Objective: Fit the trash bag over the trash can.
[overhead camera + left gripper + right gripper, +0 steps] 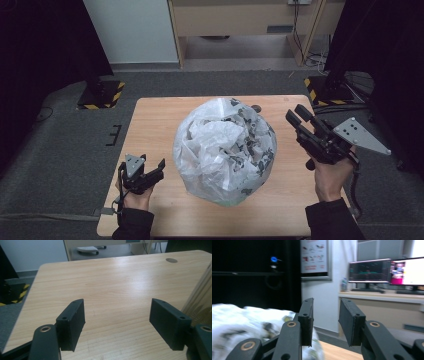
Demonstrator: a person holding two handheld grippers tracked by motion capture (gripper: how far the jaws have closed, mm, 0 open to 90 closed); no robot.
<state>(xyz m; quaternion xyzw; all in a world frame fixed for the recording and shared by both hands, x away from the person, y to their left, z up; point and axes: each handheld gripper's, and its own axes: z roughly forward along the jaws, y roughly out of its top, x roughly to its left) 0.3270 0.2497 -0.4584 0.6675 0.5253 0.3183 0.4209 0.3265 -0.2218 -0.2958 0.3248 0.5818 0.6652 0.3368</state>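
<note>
Nearest me the left claw (pixel 161 164) hovered low over the wooden counter (pixel 150 125), jaws wide apart and empty, the crumpled white plastic bag (pixel 225 150) sat mid-counter beside it, and farther right the right claw (pixel 296 114) hung raised, jaws partly apart, gripping nothing

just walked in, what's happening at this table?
A person holds a two-jaw gripper in each hand over a wooden table. A big crumpled translucent plastic bag with dark printed patches sits mid-table. The left gripper is low near the bag's left side, jaws open, holding nothing. The right gripper is raised to the bag's right, jaws apart, also holding nothing. Neither touches the bag.
</note>
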